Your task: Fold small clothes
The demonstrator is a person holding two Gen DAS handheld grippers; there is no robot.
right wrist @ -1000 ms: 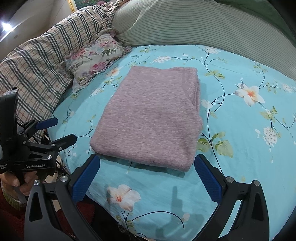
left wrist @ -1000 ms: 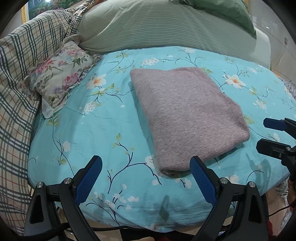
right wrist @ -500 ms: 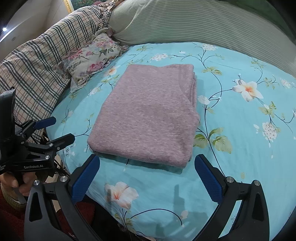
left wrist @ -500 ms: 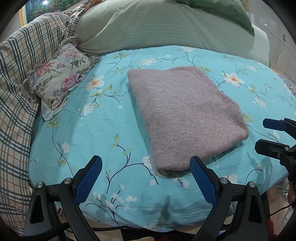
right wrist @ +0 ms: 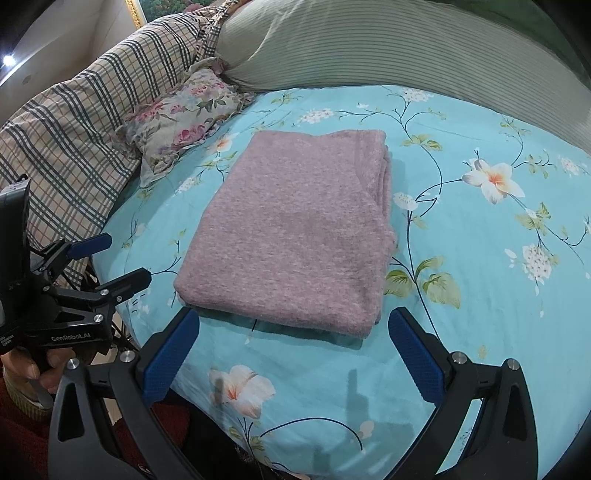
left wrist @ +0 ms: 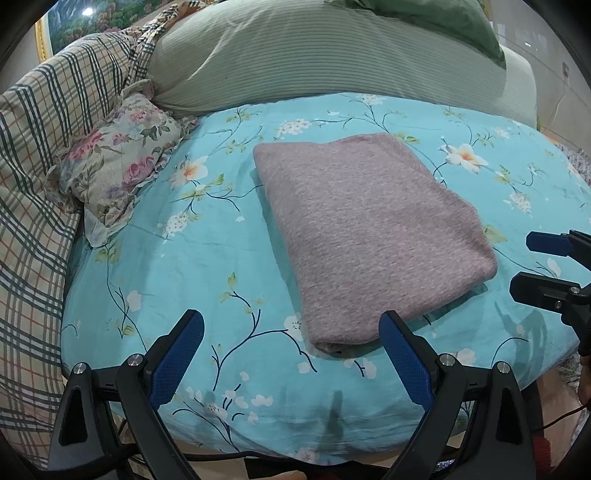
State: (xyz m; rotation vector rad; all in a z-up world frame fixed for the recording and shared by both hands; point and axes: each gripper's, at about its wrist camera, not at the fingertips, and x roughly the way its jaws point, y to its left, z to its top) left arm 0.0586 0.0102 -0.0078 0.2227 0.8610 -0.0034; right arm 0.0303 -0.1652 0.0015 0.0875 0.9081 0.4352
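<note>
Both tongs pulled back a bit; cloth (left wrist: 369,236) looks farther off. Left tongs (left wrist: 291,354) wide, empty. Right tongs (right wrist: 291,343) wide, empty. Cloth folded on bed (left wrist: 177,280). Soft, light, floppy. Best grab near corners.

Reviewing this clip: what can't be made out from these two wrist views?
- What garment the folded mauve knit is: both views show only its outer layer; sleeves, collar or label are folded inside.
- Its underside and the turquoise floral sheet beneath: covered by the knit itself.
- The framed picture: cut off by the fisheye edge in the left wrist view.
- The hand holding the left gripper: mostly behind the gripper body in the right wrist view.
</note>
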